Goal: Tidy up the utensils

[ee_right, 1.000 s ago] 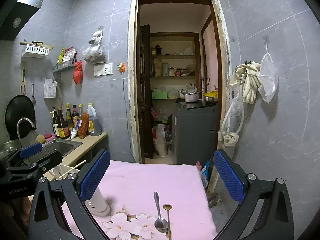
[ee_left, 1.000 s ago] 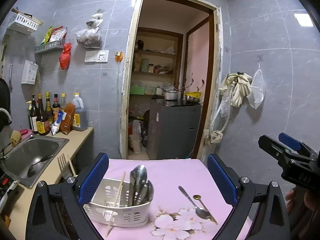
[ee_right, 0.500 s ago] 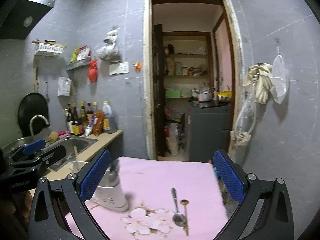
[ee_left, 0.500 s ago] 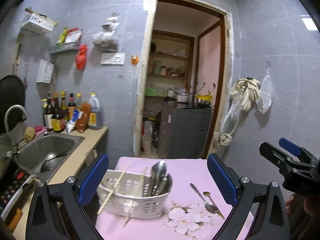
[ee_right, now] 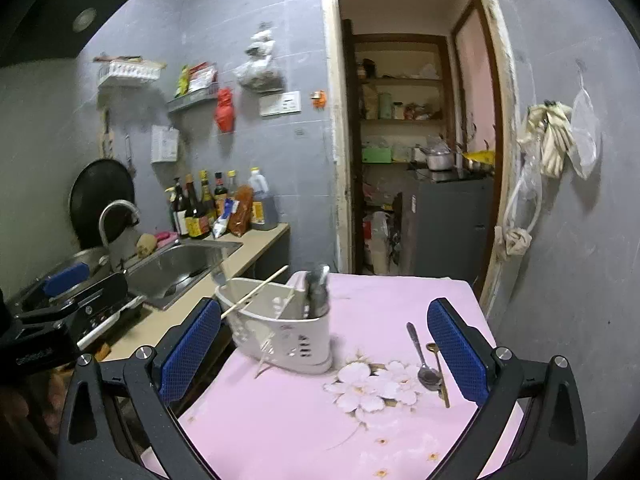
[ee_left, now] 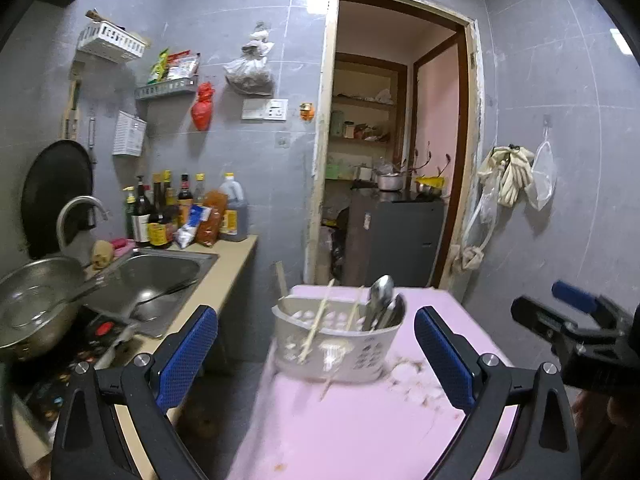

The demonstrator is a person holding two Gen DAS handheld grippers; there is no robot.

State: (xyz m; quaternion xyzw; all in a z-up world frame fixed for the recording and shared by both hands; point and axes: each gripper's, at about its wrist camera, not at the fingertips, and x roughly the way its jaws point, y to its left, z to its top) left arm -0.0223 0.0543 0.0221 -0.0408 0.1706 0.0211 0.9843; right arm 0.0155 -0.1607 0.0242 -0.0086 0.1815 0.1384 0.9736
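1. Left wrist view: the left hand-held gripper (ee_left: 316, 354) hangs with its jaws wide apart and nothing between them, over the pink worktop (ee_left: 360, 432). The white caddy (ee_left: 338, 342) stands near the worktop's far left edge, blurred. It holds one clump of spoons (ee_left: 382, 300), at least two, at its right end, and two chopsticks (ee_left: 320, 320) leaning across it. The right hand-held gripper (ee_left: 568, 320) shows at the right edge; I cannot tell its jaws from here.

2. Right wrist view: the right hand-held gripper (ee_right: 324, 354) is also spread and empty. Two loose utensils lie side by side right of the caddy: one steel spoon (ee_right: 420, 354) and one small gold spoon (ee_right: 438, 372), just inside the right pad. To do the pick well, I judge it should come down centred on one handle, close across the narrow stem, then lift clear before crossing to the caddy.
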